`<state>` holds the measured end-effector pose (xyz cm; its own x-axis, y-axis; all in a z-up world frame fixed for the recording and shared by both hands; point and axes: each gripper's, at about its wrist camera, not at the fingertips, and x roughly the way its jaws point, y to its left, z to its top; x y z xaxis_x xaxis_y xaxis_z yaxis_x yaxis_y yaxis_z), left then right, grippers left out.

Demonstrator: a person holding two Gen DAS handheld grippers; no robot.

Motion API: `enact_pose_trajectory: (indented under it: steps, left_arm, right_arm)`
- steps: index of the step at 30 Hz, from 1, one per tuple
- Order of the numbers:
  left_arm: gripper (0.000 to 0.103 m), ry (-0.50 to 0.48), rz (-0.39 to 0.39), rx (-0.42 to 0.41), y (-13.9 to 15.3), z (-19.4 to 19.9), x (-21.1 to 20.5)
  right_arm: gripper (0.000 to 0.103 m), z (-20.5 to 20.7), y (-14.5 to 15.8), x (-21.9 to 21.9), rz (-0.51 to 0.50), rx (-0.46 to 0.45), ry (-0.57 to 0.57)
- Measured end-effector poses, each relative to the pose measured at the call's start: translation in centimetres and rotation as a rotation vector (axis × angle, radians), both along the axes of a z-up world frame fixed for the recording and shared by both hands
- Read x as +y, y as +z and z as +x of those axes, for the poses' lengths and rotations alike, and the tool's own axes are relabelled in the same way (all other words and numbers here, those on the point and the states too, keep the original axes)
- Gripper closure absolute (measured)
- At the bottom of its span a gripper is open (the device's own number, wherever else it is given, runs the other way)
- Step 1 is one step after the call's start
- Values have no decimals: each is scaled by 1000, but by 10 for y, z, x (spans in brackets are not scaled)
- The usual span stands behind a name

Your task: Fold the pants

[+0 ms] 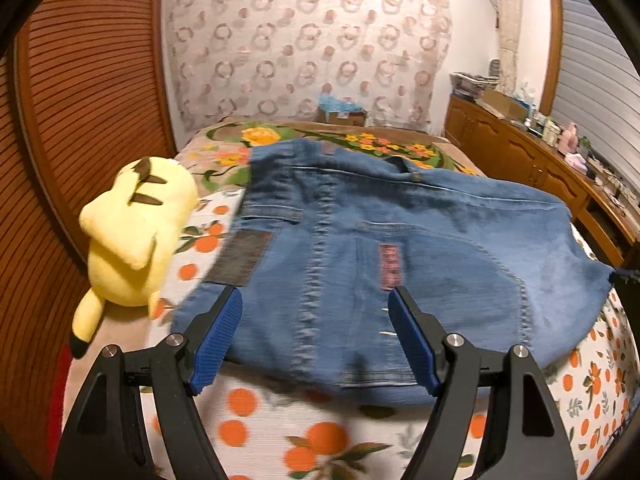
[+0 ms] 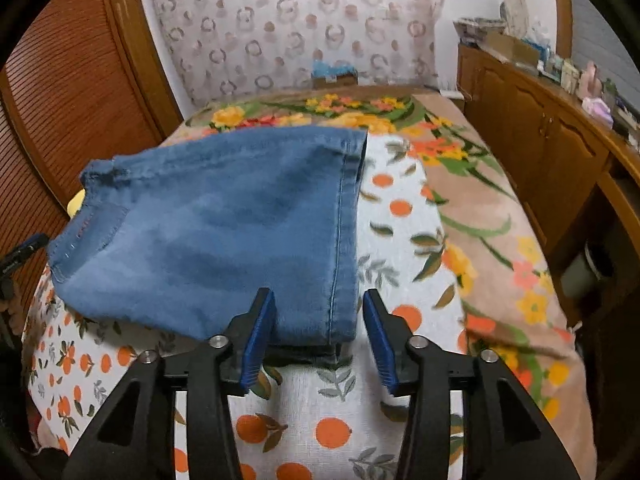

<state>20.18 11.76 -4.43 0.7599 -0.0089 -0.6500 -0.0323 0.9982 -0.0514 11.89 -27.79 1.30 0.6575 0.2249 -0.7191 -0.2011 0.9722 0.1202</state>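
The faded blue denim pants [image 1: 380,248] lie folded over on the bed's orange-print white sheet [image 1: 280,432], waistband side at nine o'clock by the yellow plush toy [image 1: 136,232], hem side at three o'clock. The left gripper [image 1: 316,332] hovers spread wide above the near edge, pinching nothing. In the right wrist view, the right gripper [image 2: 320,332] stands parted, with the hemmed corner of the leg [image 2: 344,240] between its pads but not clamped. Judging by the thick seams, this denim is heavyish, limp yet slow to crease, and not slippery. Best to bite the doubled hem and waistband, where layers stack thick.
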Motion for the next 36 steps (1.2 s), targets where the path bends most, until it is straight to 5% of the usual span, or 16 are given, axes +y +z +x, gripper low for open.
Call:
enact_pose_trajectory:
  steps: [8, 26, 31, 36]
  left_arm:
    - [26, 82, 11, 8, -3, 0, 37]
    - [33, 160, -21, 144, -44, 20, 71]
    - [56, 135, -83, 154, -46, 25, 69]
    - [75, 119, -66, 150, -43, 25, 61]
  right_arm:
    - [51, 10, -22, 13, -6, 72, -2]
    - [55, 14, -30, 22, -50, 21, 10]
    - [64, 13, -30, 21, -62, 10, 20]
    - [83, 14, -30, 19, -47, 10, 49]
